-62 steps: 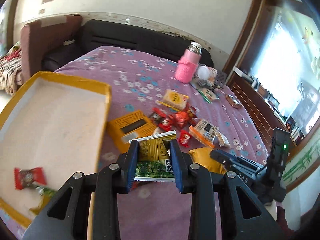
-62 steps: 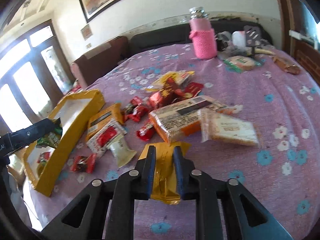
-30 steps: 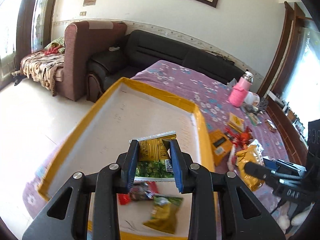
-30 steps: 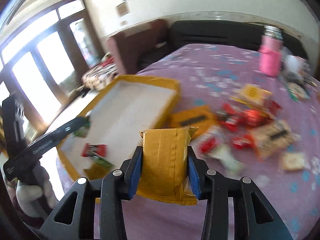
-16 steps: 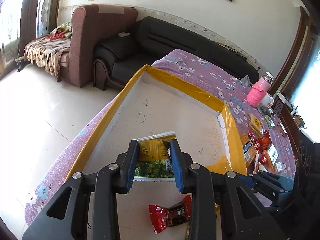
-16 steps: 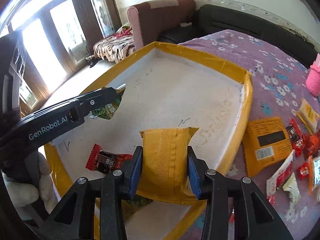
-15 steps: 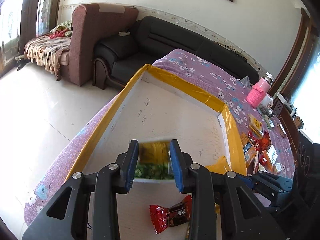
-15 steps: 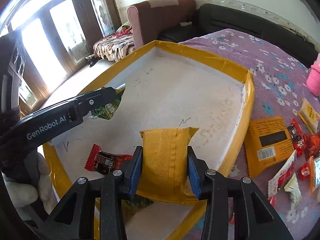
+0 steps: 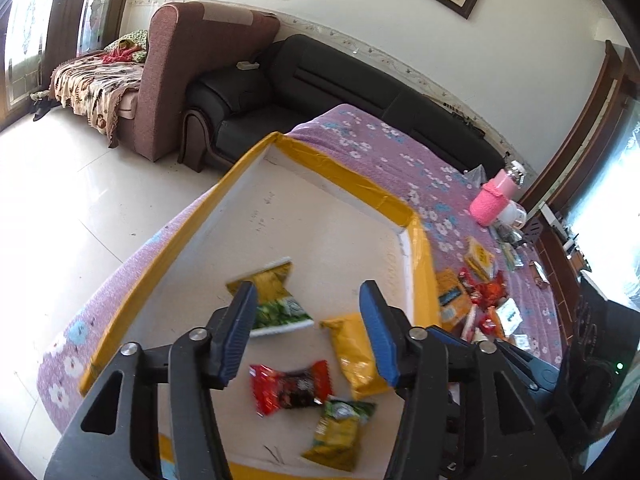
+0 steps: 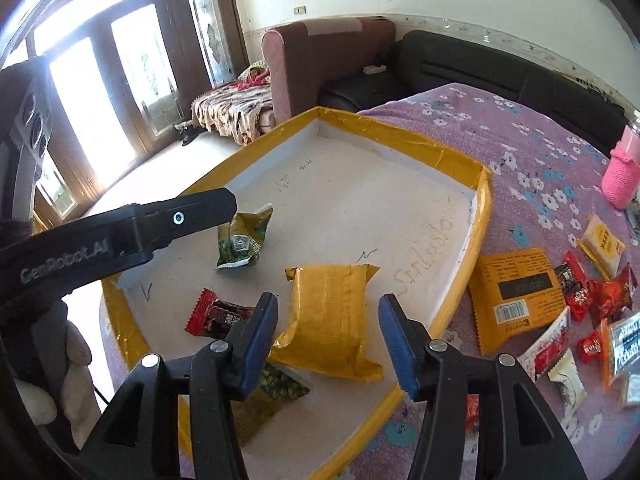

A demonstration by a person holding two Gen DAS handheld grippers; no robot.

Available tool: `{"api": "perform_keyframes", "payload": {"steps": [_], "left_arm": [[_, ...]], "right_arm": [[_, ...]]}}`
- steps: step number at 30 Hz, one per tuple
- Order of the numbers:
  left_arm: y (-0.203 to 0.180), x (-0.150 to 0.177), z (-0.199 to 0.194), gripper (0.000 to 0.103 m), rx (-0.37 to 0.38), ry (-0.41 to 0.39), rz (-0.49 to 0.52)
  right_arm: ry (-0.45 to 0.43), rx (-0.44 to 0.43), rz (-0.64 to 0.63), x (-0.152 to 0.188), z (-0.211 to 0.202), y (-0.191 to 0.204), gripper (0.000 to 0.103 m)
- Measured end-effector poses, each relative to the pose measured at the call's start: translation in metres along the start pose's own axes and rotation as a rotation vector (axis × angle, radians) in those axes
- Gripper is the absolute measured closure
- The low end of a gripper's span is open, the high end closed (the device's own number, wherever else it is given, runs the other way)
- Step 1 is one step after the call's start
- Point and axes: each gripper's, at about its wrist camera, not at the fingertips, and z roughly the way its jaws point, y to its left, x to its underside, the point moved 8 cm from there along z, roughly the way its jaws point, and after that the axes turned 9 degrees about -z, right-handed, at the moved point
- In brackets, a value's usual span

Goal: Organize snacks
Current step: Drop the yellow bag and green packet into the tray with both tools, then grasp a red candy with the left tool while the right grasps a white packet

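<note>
A shallow white tray with a yellow taped rim [image 9: 360,184] [image 10: 478,236] sits on the purple flowered table. My left gripper [image 9: 308,328] is open above it, with the green and yellow snack packet [image 9: 276,300] [image 10: 242,240] loose in the tray. My right gripper [image 10: 328,340] is open over the plain yellow packet [image 10: 328,312] [image 9: 352,352], which lies in the tray. A red candy [image 9: 292,386] [image 10: 218,314] and another green packet [image 9: 340,432] [image 10: 272,396] lie in the tray too.
Several loose snacks lie on the purple cloth right of the tray, among them an orange packet [image 10: 516,292] and red candies [image 10: 600,292]. A pink bottle [image 9: 492,200] stands further back. A black sofa [image 9: 320,80] and a brown armchair [image 9: 192,68] stand beyond the table.
Both grippers have opened over the tray. The green and yellow packet has dropped from the left one, the plain yellow packet from the right one; both now lie in the tray.
</note>
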Motion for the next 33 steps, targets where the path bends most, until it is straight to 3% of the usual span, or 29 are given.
{"api": "perform_keyframes", "payload": {"steps": [6, 10, 15, 21, 26, 33], "left_arm": [[-0.034, 0.025, -0.018, 0.038, 0.097, 0.027, -0.002], [-0.059, 0.045, -0.02, 0.038, 0.132, 0.082, 0.032], [-0.087, 0.065, -0.018, 0.038, 0.163, 0.127, 0.062], [-0.123, 0.094, 0.0, 0.038, 0.175, 0.183, 0.156], [-0.154, 0.124, 0.022, 0.038, 0.165, 0.243, 0.276], [-0.171, 0.146, 0.056, 0.038, 0.108, 0.279, 0.511]], "right_arm": [[-0.031, 0.018, 0.044, 0.014, -0.027, -0.023, 0.042], [-0.04, 0.037, 0.102, 0.037, -0.047, -0.057, 0.042], [-0.055, 0.139, 0.209, 0.081, -0.09, -0.132, 0.041], [-0.052, 0.271, 0.446, 0.146, -0.134, -0.246, 0.039], [-0.07, 0.255, 0.609, 0.183, -0.148, -0.296, 0.038], [-0.056, 0.171, 0.644, 0.193, -0.133, -0.297, 0.038]]}}
